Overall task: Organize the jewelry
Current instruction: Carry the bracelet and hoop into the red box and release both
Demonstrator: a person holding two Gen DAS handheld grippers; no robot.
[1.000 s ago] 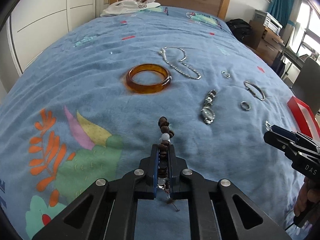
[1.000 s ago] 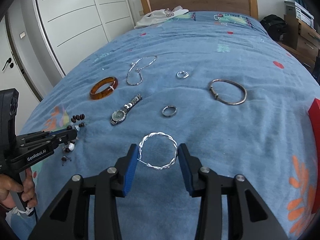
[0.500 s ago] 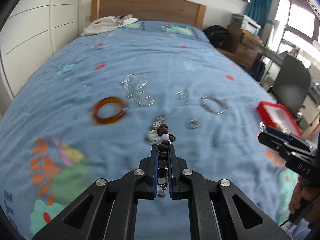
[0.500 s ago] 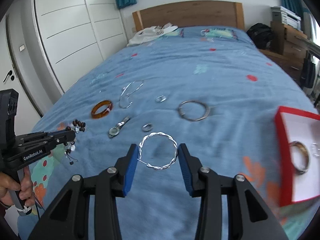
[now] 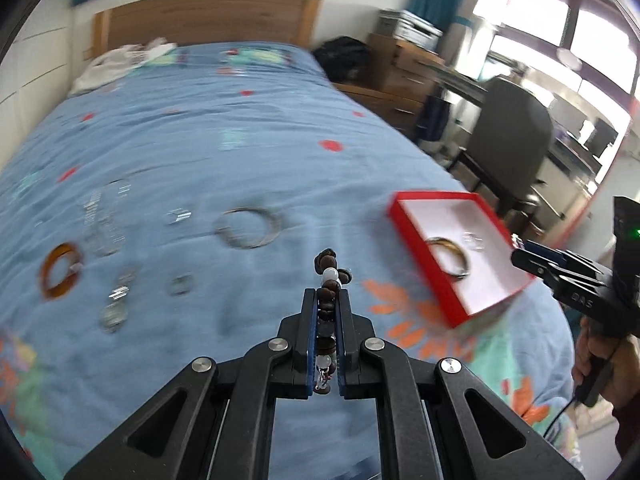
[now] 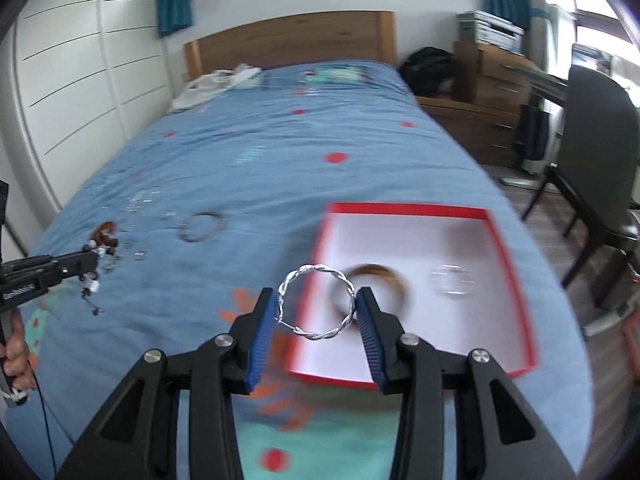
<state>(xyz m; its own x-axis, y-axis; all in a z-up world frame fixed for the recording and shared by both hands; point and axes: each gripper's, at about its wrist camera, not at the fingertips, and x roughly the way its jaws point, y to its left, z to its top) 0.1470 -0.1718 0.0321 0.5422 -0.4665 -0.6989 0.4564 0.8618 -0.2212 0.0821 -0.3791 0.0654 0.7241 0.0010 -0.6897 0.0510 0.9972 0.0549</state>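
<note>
The left gripper (image 5: 325, 300) has its fingers drawn narrow, clamped on a dark beaded bracelet (image 5: 328, 276) whose brown and pale beads stick out past the fingertips, above the blue bedspread (image 5: 240, 128). The right gripper (image 6: 316, 308) holds a twisted silver bangle (image 6: 316, 302) between its blue-padded fingers (image 6: 262, 328), spread to about the ring's width and pressing on both its sides.

The landmark is the red box (image 6: 404, 210), white inside, lying on the bedspread. The silver bangle hangs in front of the box's near left corner, partly overlapping the interior in the right wrist view. Inside the box lie an amber-brown bangle (image 6: 384, 280) and, to its right, a blurred thin silver ring (image 6: 454, 280). In the left wrist view the box (image 5: 420, 248) sits up and right of the beaded bracelet, apart from it.

Left of the box, well apart, more jewelry rests on the bedspread: a thin metal bangle (image 5: 248, 226) nearest, then a small ring (image 5: 180, 284), a wristwatch (image 5: 114, 308), an amber bangle (image 5: 60, 270) and a blurred silver chain (image 5: 102, 216). Beyond the box stands a dark chair (image 6: 600, 152)
</note>
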